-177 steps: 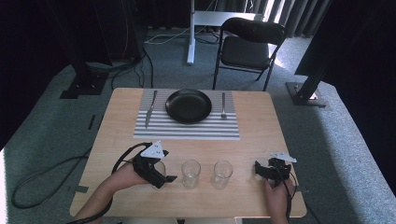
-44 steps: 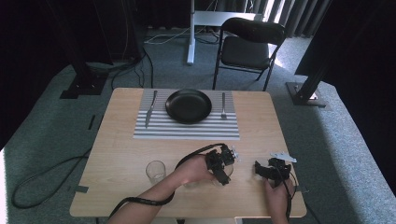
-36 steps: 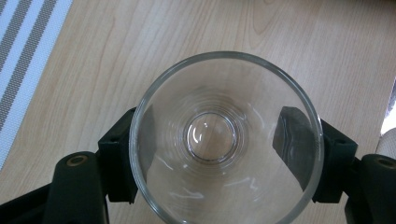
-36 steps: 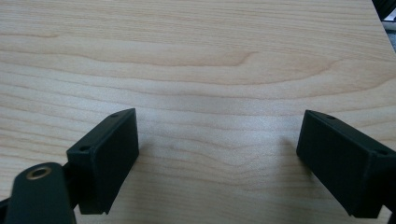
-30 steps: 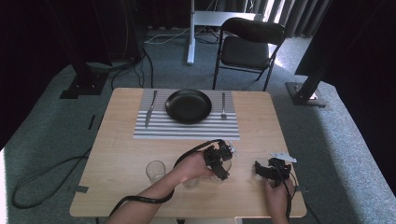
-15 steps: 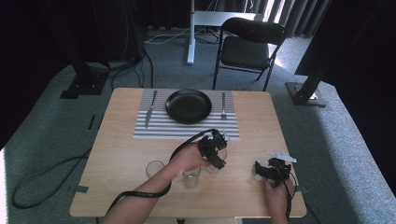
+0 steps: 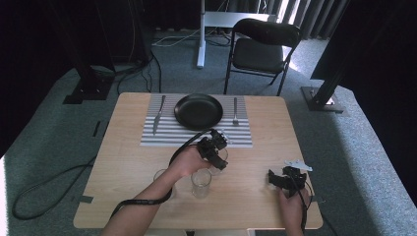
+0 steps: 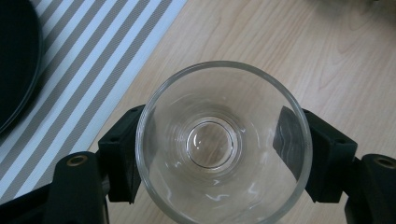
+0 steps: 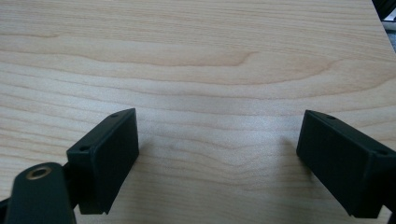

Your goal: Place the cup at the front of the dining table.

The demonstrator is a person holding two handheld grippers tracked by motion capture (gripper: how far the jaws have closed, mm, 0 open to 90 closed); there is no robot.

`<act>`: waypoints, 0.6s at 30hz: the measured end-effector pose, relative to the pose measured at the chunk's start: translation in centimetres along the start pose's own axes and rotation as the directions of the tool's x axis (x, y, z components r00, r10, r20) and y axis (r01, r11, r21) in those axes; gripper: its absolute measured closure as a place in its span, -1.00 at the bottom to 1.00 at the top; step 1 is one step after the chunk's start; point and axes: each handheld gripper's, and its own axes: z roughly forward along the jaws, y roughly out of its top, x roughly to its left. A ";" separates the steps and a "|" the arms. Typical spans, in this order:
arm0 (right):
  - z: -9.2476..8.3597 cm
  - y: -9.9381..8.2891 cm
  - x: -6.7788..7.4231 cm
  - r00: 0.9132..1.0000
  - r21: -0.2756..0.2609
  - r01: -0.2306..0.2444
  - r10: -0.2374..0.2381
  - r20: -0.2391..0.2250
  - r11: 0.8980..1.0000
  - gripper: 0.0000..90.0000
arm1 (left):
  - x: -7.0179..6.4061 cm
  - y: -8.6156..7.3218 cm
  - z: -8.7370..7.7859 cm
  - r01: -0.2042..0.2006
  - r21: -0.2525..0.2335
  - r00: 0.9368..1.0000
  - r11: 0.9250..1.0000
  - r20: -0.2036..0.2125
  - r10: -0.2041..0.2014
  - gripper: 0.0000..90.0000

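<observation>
Hand-held gripper clasps upright glass.

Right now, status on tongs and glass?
Left tongs shut on glass, near placemat. Right tongs open on table. Two glasses close behind.

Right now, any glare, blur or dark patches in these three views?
High view: black surroundings, daylight on the wooden table, faint shadows. Left gripper view: sharp; the clear drinking glass shows white glints and bends the black pad seen through it. Right gripper view: even light, soft shadow under the pad.
</observation>
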 end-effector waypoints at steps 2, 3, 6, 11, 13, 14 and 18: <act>0.0 0.0 0.0 1.000 0.000 -0.001 0.001 0.000 1.000 -0.73 | 0.3 -0.3 -0.2 0.010 0.001 1.000 1.000 -0.005 -0.010 -0.37; 0.0 0.0 0.0 1.000 0.000 0.000 0.000 0.000 1.000 -0.73 | 0.4 -0.4 -0.3 0.014 0.004 1.000 1.000 -0.008 -0.014 -0.36; 0.0 0.0 0.0 1.000 0.000 -0.001 0.001 0.000 1.000 -0.73 | 0.9 -0.9 -0.7 0.020 0.005 1.000 1.000 -0.014 -0.019 -0.37; 0.0 0.0 0.0 1.000 0.000 0.000 0.000 0.000 1.000 -0.73 | 1.5 -1.6 -1.2 0.044 -0.001 0.999 0.999 -0.028 -0.044 -0.37; 0.0 0.0 0.0 1.000 0.000 -0.001 0.001 0.000 1.000 -0.73 | 1.7 -1.9 -1.3 0.052 -0.004 0.998 0.999 -0.037 -0.052 -0.37; 0.0 0.0 0.0 1.000 0.000 -0.001 0.001 0.000 1.000 -0.73 | 1.9 -2.1 -1.4 0.054 0.002 0.998 0.999 -0.041 -0.054 -0.37; 0.0 0.0 0.0 1.000 0.001 -0.001 0.001 0.000 1.000 -0.73 | 2.5 -2.8 -2.0 0.068 -0.002 0.996 0.998 -0.053 -0.068 -0.37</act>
